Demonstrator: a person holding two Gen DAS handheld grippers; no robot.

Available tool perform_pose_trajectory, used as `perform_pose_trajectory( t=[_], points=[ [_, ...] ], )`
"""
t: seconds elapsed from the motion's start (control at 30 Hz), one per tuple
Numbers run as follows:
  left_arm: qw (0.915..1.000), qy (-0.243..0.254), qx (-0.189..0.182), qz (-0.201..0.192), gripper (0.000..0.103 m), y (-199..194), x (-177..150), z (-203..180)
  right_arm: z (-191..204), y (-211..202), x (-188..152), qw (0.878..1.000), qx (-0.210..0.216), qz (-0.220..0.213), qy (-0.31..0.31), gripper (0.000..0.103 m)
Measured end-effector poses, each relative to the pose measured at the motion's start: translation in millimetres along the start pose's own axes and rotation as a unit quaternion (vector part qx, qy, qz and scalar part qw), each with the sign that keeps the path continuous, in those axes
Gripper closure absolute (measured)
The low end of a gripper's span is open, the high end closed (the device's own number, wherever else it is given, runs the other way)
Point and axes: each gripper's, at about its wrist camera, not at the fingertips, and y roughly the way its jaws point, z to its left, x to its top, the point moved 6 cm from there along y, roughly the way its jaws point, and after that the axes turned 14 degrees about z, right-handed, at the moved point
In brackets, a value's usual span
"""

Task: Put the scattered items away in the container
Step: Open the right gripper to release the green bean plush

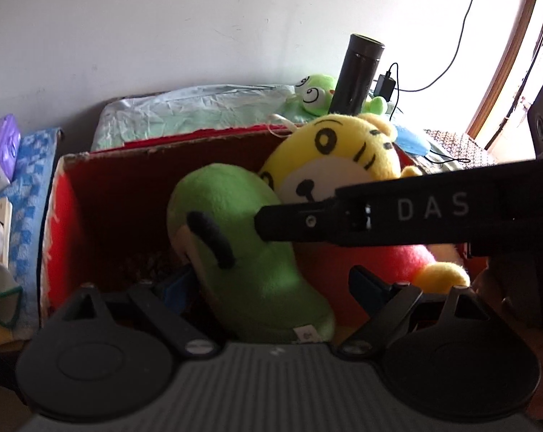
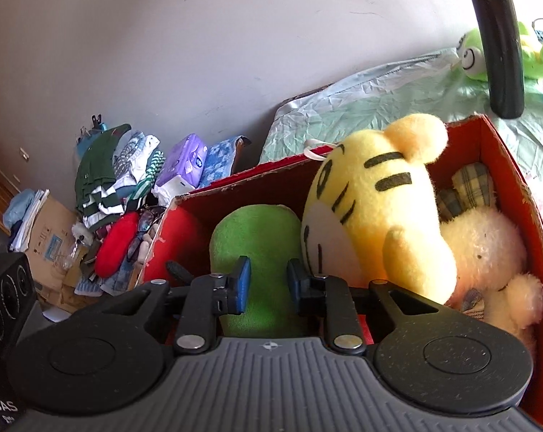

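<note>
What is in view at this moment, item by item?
box: 1, red, on the bed cover, open top
green plush: 1, green, in the box, left of the tiger
tiger: 1, yellow with black stripes, in the box, middle
bear: 1, cream, in the box, right end
frog: 1, green, on the bed cover behind the box
flask: 1, black, upright on the bed cover, in front of the frog
bed cover: 1, pale green, under the box
tissue pack: 1, purple, left of the bed
clothes pile: 1, green, white and striped, against the wall
left gripper: open, around the green plush
right gripper: open, at the green plush
</note>
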Motion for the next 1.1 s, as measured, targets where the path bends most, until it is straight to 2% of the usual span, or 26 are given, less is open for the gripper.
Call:
perform_pose_trajectory(
  t=[0.2,0.37,0.5,0.73,0.87,1.1],
  points=[
    [0.9998,0.0,0.017,0.005,0.015,1.9,-0.7,-3.5,-4.6,-1.6,-1.6,1.0,0.014,0.003,0.011,0.079],
    [0.9991,-0.026,0.011,0.031,0.015,3.7,-4.4,4.7,1.2,-2.0,-6.6,1.0,-0.006,0.002,-0.01,0.078],
    [0.9973,-0.046,0.014,0.056,0.015,8.5,-11.8,8.3,-1.4,-2.6,-8.0,1.0,-0.007,0.002,-0.005,0.078],
    [0.9969,-0.051,0.033,0.051,0.015,-1.0,-14.7,6.0,-2.5,-6.2,-12.4,1.0,-0.004,0.005,0.001,0.078],
    [0.9961,-0.038,0.056,0.055,0.015,-2.1,-15.1,1.1,-0.2,-8.7,-14.3,1.0,-0.007,0.002,-0.004,0.076],
    [0.9958,-0.037,0.069,0.048,0.015,-6.7,-14.3,-2.0,-0.7,-13.0,-18.2,1.0,-0.01,-0.002,-0.002,0.076]
  ],
)
